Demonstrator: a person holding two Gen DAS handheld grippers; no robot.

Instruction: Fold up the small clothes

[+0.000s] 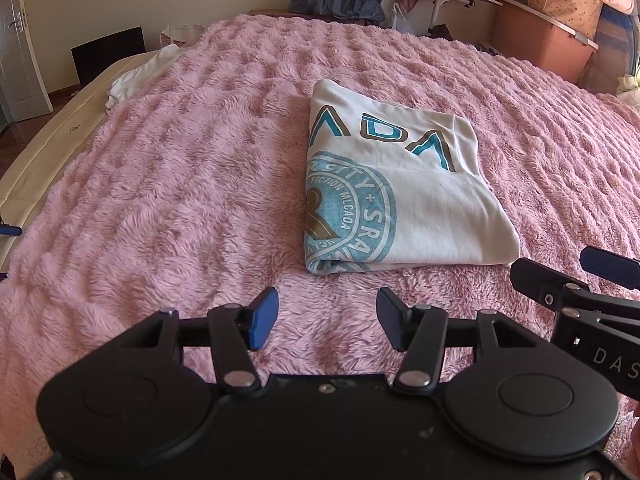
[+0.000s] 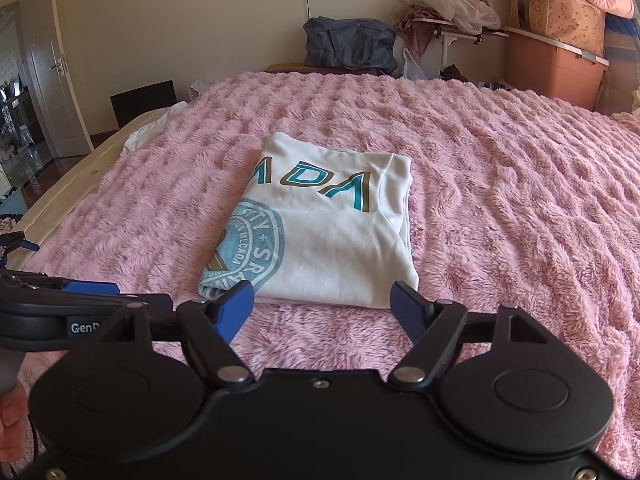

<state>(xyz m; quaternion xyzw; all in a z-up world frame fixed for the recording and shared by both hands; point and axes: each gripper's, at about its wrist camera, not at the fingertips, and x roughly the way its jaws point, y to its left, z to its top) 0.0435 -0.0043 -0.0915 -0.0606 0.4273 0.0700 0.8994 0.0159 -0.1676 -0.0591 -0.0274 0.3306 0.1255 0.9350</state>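
A white T-shirt (image 1: pixel 400 196) with a teal round print and teal-brown letters lies folded into a neat rectangle on the pink fluffy blanket (image 1: pixel 180 184). It also shows in the right wrist view (image 2: pixel 336 236). My left gripper (image 1: pixel 326 318) is open and empty, just short of the shirt's near edge. My right gripper (image 2: pixel 324 306) is open and empty, its blue pads at the shirt's near edge. The right gripper also shows at the right edge of the left wrist view (image 1: pixel 580 288), and the left gripper at the left edge of the right wrist view (image 2: pixel 80 292).
Another white garment (image 1: pixel 140 72) lies crumpled at the blanket's far left edge. A dark blue bag (image 2: pixel 348 46), a brown storage box (image 2: pixel 556 68) and piled bedding stand beyond the bed. A white door (image 2: pixel 48 68) stands at the far left.
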